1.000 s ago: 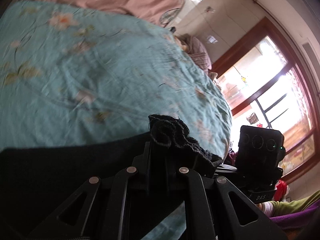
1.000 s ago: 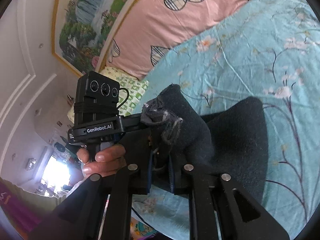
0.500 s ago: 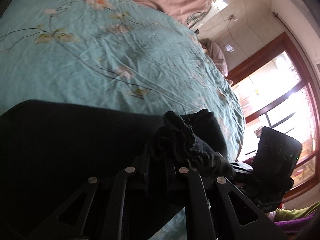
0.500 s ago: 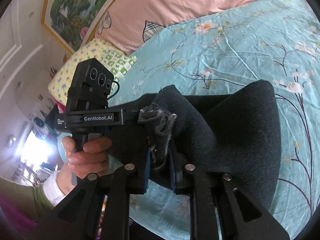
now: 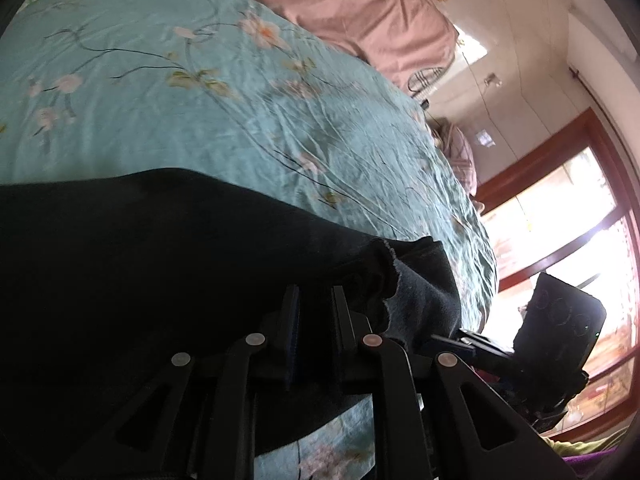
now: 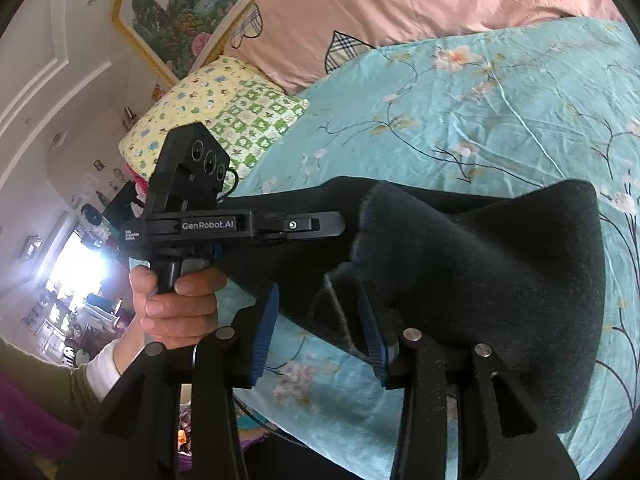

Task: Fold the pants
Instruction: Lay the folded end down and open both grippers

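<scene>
Right claw (image 6: 316,328) spread, dark pants (image 6: 480,272) lying on bed (image 6: 480,120) ahead of it. Left claw (image 5: 314,312) narrowly parted, hem bunched just right. Risk: released fold springing open, edges misaligned.

We see a bed with a teal floral sheet (image 6: 500,120), a pink headboard cover (image 6: 400,12), a green patterned pillow (image 6: 224,108), a framed landscape painting (image 6: 180,12) and a bright wood-framed window (image 5: 560,216).
</scene>
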The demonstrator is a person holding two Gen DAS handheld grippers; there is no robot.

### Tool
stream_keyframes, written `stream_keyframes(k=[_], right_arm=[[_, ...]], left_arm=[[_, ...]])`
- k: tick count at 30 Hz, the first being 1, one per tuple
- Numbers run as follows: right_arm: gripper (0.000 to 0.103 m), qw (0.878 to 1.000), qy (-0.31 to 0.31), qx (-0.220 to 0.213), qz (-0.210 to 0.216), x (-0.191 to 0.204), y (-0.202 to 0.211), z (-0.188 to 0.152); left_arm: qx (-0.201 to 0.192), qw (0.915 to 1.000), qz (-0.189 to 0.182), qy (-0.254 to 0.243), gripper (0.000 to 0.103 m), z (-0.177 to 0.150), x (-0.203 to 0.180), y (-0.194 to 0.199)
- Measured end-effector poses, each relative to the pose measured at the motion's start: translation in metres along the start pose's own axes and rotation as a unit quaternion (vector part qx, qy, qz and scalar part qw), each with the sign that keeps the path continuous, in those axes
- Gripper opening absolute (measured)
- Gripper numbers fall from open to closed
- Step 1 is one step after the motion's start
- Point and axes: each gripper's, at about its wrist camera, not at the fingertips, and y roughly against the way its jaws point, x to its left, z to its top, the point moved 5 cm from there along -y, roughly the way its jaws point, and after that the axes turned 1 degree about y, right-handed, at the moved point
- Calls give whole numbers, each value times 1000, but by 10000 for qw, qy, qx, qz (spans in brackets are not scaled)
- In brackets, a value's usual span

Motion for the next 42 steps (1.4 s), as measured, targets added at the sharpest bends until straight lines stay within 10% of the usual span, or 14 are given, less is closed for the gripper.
stream_keyframes(k=[8, 12, 20, 24, 28, 32, 42], right_arm=[[66, 9991, 322, -265, -112, 17, 10, 11], [103, 9955, 588, -708, -224, 31, 25, 21], [103, 9889, 801, -1189, -382, 44, 33, 46], [103, 9973, 255, -685, 104, 35, 17, 58], [103, 9919, 911, -816, -338, 56, 9, 70], [103, 9943, 700, -543, 591, 68, -10, 82], [99, 9867, 1208, 535, 945, 104, -94, 100]], left_arm=[[-381, 9983, 421, 133, 19, -12, 3, 29], [-582, 9964, 573, 207, 24, -20, 2, 45], [-961, 9908, 829, 468, 37, -38, 6, 83], [-1242, 9837, 1097, 700, 39, -48, 17, 108], [-1524, 9741, 1316, 1030, 41, -61, 33, 134], [-1827, 9585, 1650, 1440, 42, -73, 53, 161], [-2241, 9283, 2032, 2162, 48, -90, 101, 200]])
